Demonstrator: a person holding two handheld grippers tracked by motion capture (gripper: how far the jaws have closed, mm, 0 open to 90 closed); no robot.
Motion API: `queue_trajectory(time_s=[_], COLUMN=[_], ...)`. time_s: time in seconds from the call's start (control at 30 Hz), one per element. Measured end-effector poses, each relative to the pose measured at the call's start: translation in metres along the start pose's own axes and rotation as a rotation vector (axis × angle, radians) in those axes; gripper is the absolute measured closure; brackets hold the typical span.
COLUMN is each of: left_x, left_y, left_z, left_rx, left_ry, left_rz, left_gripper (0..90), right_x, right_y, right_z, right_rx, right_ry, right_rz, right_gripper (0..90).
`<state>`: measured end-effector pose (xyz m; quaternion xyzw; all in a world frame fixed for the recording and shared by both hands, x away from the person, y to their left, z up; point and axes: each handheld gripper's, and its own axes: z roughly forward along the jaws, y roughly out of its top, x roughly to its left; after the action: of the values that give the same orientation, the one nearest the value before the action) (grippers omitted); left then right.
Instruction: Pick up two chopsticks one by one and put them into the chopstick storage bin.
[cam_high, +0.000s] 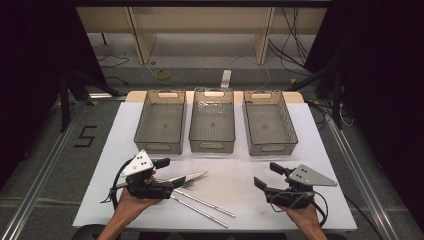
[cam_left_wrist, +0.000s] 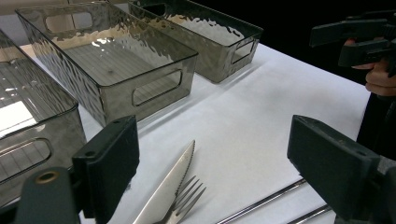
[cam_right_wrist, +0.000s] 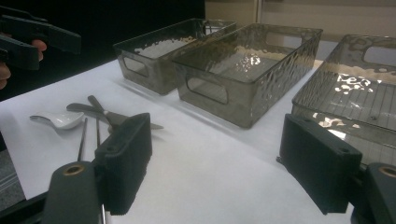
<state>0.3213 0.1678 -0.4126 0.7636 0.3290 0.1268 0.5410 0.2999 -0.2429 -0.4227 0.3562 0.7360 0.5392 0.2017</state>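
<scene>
A knife (cam_high: 187, 177), a fork (cam_left_wrist: 189, 200) and a white spoon (cam_right_wrist: 58, 120) lie together on the white table (cam_high: 235, 170), left of centre. Two thin metal sticks (cam_high: 202, 205) lie beside them, slanting toward the front edge. My left gripper (cam_high: 170, 173) hovers just over the cutlery's near end, open, with the knife blade (cam_left_wrist: 170, 186) showing on the table below the gap between its jaws. My right gripper (cam_high: 267, 175) is at the front right, open over bare tabletop with nothing between its jaws, and points toward the cutlery (cam_right_wrist: 112, 116).
Three see-through grey bins stand in a row at the back of the table: left (cam_high: 160, 147), middle (cam_high: 212, 146), right (cam_high: 272, 148). All three look empty. Dark curtains and cables surround the table; floor lies beyond its edges.
</scene>
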Motion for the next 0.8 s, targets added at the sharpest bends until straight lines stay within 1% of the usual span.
queue_trajectory(time_s=[0.17, 0.23, 0.33, 0.37, 0.4, 0.53, 0.63, 0.8], left_x=[-0.001, -0.001, -0.001, -0.002, -0.002, -0.004, -0.005, -0.007], left_y=[0.000, 0.001, 0.001, 0.002, 0.002, 0.003, 0.005, 0.008], left_z=[0.001, 0.002, 0.004, 0.006, 0.006, 0.009, 0.011, 0.015], left_rx=[0.010, 0.022, 0.047, 0.060, 0.060, 0.095, 0.121, 0.176], left_ry=[-0.004, -0.005, -0.021, -0.022, -0.022, -0.024, -0.030, -0.028], left_rz=[0.003, 0.016, 0.016, 0.028, 0.028, 0.057, 0.068, 0.102], left_gripper=[16.3, 16.3, 16.3, 16.3, 16.3, 16.3, 16.3, 16.3], right_x=[-0.001, 0.000, 0.000, 0.000, 0.000, 0.000, -0.001, -0.001], right_y=[0.000, 0.000, 0.000, 0.000, -0.001, 0.000, 0.000, 0.000], right_z=[0.000, 0.000, 0.001, 0.001, 0.002, 0.001, 0.001, 0.001], right_rx=[0.001, 0.004, 0.016, 0.020, 0.019, 0.020, 0.021, 0.020], right_ry=[0.002, 0.002, 0.004, 0.004, 0.005, 0.005, 0.003, 0.001], right_rz=[0.002, 0.002, 0.001, 0.000, 0.000, 0.003, 0.002, 0.003], right_gripper=[26.2, 26.2, 26.2, 26.2, 26.2, 26.3, 26.3, 26.5])
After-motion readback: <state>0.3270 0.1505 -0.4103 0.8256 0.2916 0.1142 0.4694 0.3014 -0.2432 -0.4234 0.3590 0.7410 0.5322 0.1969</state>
